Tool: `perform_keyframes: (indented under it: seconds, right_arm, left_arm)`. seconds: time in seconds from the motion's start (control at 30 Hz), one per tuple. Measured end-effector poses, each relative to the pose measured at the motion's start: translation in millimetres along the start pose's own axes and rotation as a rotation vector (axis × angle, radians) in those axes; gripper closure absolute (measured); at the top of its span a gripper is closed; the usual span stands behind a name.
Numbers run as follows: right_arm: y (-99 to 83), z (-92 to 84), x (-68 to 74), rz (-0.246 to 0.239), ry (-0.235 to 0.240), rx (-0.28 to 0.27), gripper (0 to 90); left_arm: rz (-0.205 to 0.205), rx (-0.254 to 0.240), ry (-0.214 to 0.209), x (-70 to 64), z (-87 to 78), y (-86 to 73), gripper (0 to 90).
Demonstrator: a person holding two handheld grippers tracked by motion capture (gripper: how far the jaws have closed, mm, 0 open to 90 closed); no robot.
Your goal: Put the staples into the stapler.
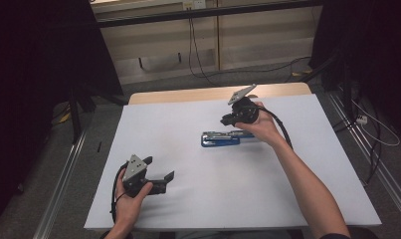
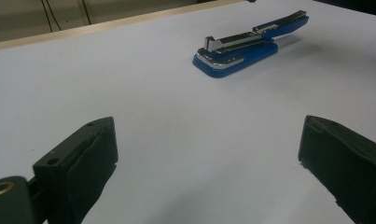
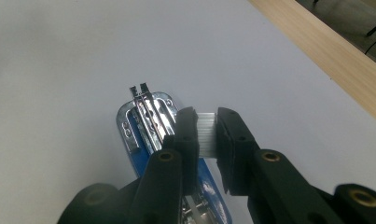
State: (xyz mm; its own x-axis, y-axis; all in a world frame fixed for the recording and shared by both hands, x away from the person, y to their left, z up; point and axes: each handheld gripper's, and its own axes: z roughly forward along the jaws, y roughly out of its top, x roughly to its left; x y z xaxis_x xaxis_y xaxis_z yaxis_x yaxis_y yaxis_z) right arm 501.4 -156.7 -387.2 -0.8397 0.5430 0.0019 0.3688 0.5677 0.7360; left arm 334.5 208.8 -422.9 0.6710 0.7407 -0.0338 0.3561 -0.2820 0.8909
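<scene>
The right claw (image 3: pixel 207 135) is clamped on a white strip of staples (image 3: pixel 206 134) above the open blue stapler (image 1: pixel 220 138), mid-table. The left claw (image 1: pixel 164 180) hovers with jaws apart near the table's (image 1: pixel 188 209) near-left corner.

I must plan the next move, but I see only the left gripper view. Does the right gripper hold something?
Observer: Yes. The right gripper pinches a small pale ridged strip, likely staples.
Operator: Where is it?
Observer: Over the exposed chrome rail of the blue stapler, apparently not yet inserted.
Operator: And where is my gripper?
Observer: In the high view, the left gripper sits at the near left of the white sheet.
</scene>
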Motion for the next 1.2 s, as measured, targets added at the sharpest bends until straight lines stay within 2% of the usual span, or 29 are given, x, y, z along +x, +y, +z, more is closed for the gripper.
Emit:
perform_keyframes:
  seconds: [0.17,0.23,0.53,0.87,1.2]
  right_arm:
    - [2.3,3.3,4.5,-0.014,0.012,-0.004,79.2]
    - [3.4,4.3,5.4,-0.004,0.018,-0.013,79.2]
    - [11.6,11.2,11.6,-0.015,0.031,-0.017,79.2]
    - [17.8,17.4,18.6,-0.069,0.044,-0.01,79.2]
    - [20.6,27.6,24.5,-0.083,0.066,0.001,79.2]
  left_arm:
    - [0.01,0.012,-0.005,-0.9,2.2,-0.1,4.8]
    - [0.013,0.016,-0.002,-0.2,2.9,-0.2,4.8]
    - [0.005,0.015,-0.003,0.0,3.6,-0.4,4.8]
    - [0.009,0.011,-0.001,0.2,2.0,0.1,4.8]
    - [0.002,0.005,0.0,0.0,1.6,0.2,4.8]
